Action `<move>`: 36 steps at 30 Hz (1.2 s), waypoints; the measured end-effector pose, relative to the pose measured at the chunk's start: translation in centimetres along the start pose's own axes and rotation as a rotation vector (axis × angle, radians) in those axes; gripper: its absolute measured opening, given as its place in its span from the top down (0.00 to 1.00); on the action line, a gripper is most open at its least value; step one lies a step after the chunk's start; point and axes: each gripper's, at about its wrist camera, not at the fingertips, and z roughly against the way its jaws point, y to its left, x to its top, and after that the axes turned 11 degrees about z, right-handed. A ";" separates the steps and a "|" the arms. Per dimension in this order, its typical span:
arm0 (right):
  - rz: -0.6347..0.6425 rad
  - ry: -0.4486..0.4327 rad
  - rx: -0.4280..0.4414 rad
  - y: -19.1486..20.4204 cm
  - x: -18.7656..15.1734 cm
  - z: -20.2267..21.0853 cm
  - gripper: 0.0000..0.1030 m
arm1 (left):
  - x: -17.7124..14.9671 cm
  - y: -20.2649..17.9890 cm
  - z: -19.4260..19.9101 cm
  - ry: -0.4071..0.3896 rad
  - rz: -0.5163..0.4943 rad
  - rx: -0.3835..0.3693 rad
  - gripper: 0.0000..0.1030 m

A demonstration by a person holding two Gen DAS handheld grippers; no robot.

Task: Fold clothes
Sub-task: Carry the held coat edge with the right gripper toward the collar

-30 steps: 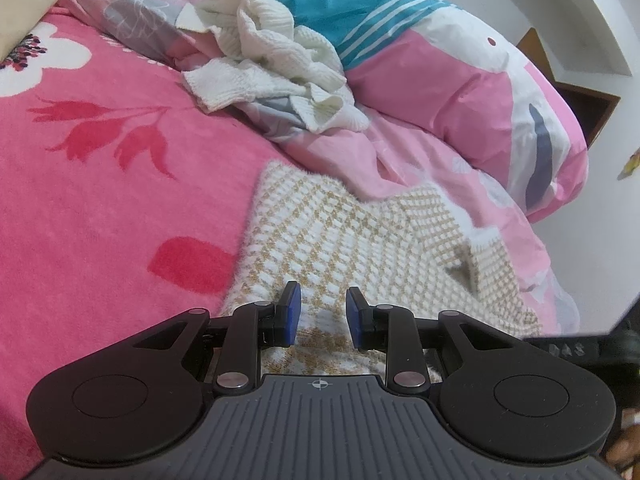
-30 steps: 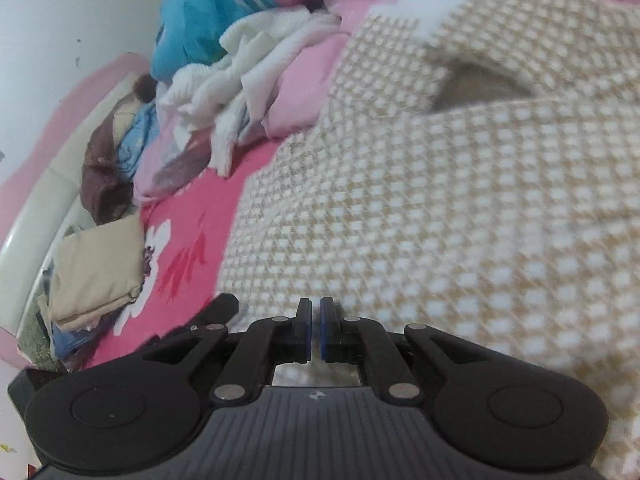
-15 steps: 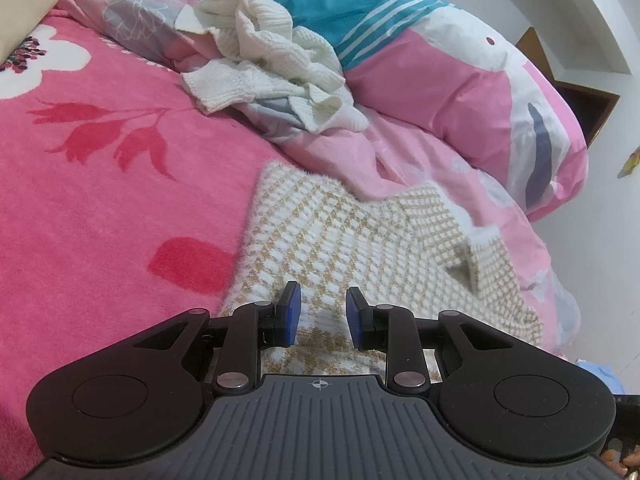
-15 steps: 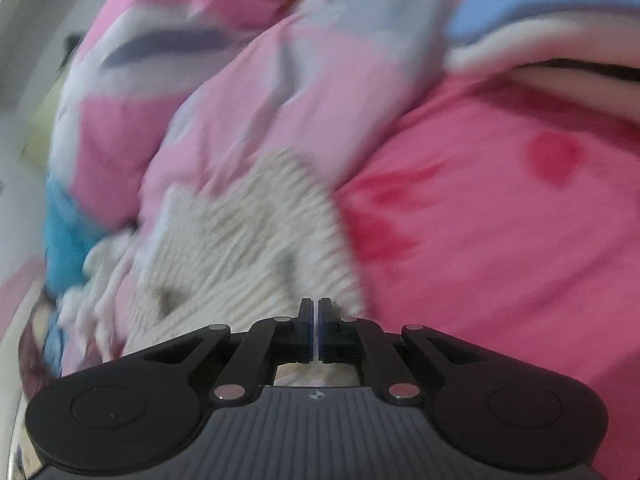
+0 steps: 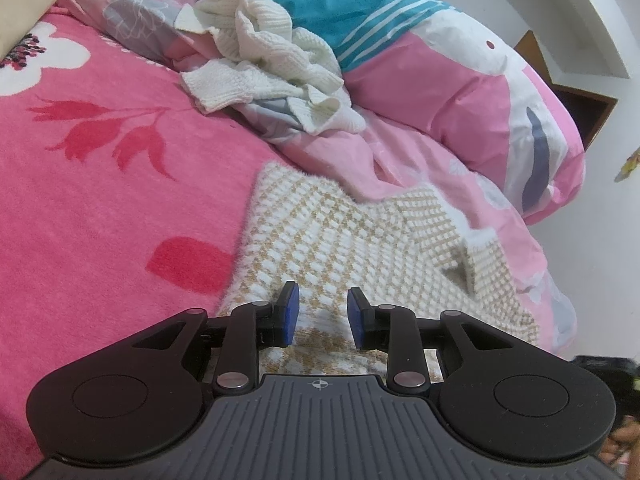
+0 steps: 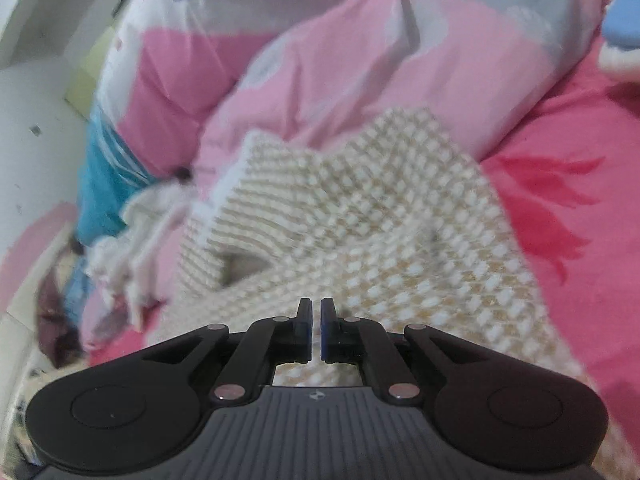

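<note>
I'm hovering my left claw (image 5: 319,314), jaws parted and empty, over the sweater (image 5: 352,248); the right claw (image 6: 316,330) is closed, empty. Next grip should catch one clean edge.

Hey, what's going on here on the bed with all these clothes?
A person is folding laundry with a pair of handheld tongs in each hand. A tan-and-white checked knit garment lies spread on the pink floral blanket, partly tucked under a pink duvet. The left tongs sit over its near edge, jaws apart and opening slightly, not pinching the fabric. The right tongs are shut, nothing visibly gripped, above the same garment. A crumpled white sweater waits behind.
</note>
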 end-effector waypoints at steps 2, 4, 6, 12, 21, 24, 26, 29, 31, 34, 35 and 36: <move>-0.022 -0.023 -0.022 -1.1 0.0 0.0 0.99 | 0.0 0.0 0.0 0.000 -0.001 0.000 0.72; -0.070 -0.074 -0.087 -2.3 0.1 1.0 0.98 | 0.0 0.0 0.0 0.000 0.002 -0.001 0.72; -0.144 -0.107 -0.097 -3.4 0.1 2.2 0.98 | 0.1 0.0 0.0 0.000 0.004 -0.001 0.72; -0.110 -0.144 -0.051 -1.4 0.4 4.3 0.97 | 0.1 -0.1 -0.1 -0.001 0.008 0.001 0.72; 0.058 0.010 -0.136 2.2 -0.4 -0.2 1.00 | 0.0 -0.1 -0.1 -0.003 0.010 0.001 0.72; -0.081 0.009 -0.086 0.6 -0.4 0.1 1.00 | 0.1 -0.1 -0.1 -0.002 0.014 -0.001 0.72; -0.146 0.014 -0.077 0.4 -0.3 0.7 0.99 | 0.1 -0.1 -0.1 -0.002 0.016 -0.002 0.72; -0.080 0.024 -0.094 2.3 -0.1 1.5 0.97 | 0.1 -0.1 -0.1 0.000 0.018 -0.002 0.72; -0.022 0.026 -0.088 4.0 -0.2 1.7 0.97 | 0.1 0.0 -0.1 0.000 0.019 -0.002 0.72; 0.079 0.034 -0.099 6.1 -0.6 1.8 0.97 | 0.1 -0.1 -0.1 0.000 0.018 -0.001 0.72; 0.112 0.043 -0.116 6.5 -0.9 1.6 0.97 | 0.1 -0.1 -0.1 0.000 0.018 0.000 0.72; 0.141 0.053 -0.134 6.9 -1.1 1.3 0.97 | 0.1 -0.1 -0.1 0.000 0.018 0.000 0.72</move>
